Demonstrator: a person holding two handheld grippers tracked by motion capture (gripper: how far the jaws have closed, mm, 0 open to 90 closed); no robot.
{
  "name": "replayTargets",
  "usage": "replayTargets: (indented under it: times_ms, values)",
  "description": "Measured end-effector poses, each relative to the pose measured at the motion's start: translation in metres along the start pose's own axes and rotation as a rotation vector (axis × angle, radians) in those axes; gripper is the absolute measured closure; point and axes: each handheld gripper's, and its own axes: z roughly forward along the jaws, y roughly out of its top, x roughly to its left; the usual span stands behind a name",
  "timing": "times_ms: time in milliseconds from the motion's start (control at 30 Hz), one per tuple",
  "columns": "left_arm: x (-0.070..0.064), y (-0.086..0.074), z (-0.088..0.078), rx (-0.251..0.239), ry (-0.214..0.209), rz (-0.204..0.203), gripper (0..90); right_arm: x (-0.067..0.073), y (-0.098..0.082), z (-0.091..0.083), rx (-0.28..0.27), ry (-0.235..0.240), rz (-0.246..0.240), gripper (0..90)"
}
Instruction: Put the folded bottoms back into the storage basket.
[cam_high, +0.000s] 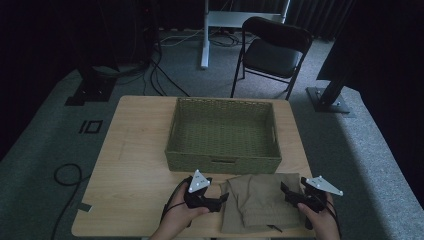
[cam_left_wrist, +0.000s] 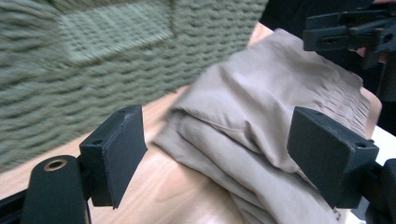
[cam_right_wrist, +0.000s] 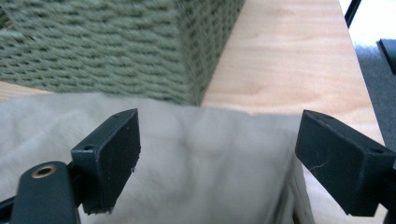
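Note:
A folded tan cloth (cam_high: 257, 200) lies at the table's front edge, just before a green woven basket (cam_high: 222, 162) that holds nothing. My left gripper (cam_high: 221, 198) is at the cloth's left edge, pointing right. In the left gripper view its jaws stand open (cam_left_wrist: 219, 135) around the cloth's (cam_left_wrist: 261, 107) folded corner, not pressing it. My right gripper (cam_high: 286, 192) is at the cloth's right edge. The right gripper view shows it open (cam_right_wrist: 217, 140) low over the cloth (cam_right_wrist: 187, 168), with the basket's corner (cam_right_wrist: 187, 56) just behind. The right gripper also appears far off (cam_left_wrist: 345, 32) in the left gripper view.
The wooden table (cam_high: 135, 170) has bare room left of the basket and a narrow strip (cam_right_wrist: 289, 56) to its right. Behind the table stand a black folding chair (cam_high: 275, 50) and stand feet. A cable loop (cam_high: 67, 172) lies on the carpet at left.

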Motion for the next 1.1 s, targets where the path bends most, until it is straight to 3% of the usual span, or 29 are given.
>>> replayTargets:
  times_ms: [233, 400, 867, 1100]
  values:
    - [-0.008, -0.009, 0.015, 0.041, -0.030, -0.009, 19.1, -0.007, -0.014, 0.001, 0.042, -0.016, 0.010, 13.8]
    - [-0.012, -0.013, 0.027, 0.053, -0.067, -0.038, 18.3, -0.007, -0.021, 0.003, 0.070, -0.014, 0.016, 13.8]
    - [-0.010, -0.020, 0.059, 0.133, -0.015, -0.076, 18.3, -0.008, -0.028, 0.012, 0.108, -0.006, 0.022, 13.8]
    - [-0.008, -0.020, 0.068, 0.149, 0.009, -0.063, 18.1, -0.008, -0.029, 0.015, 0.124, -0.002, 0.027, 13.4]
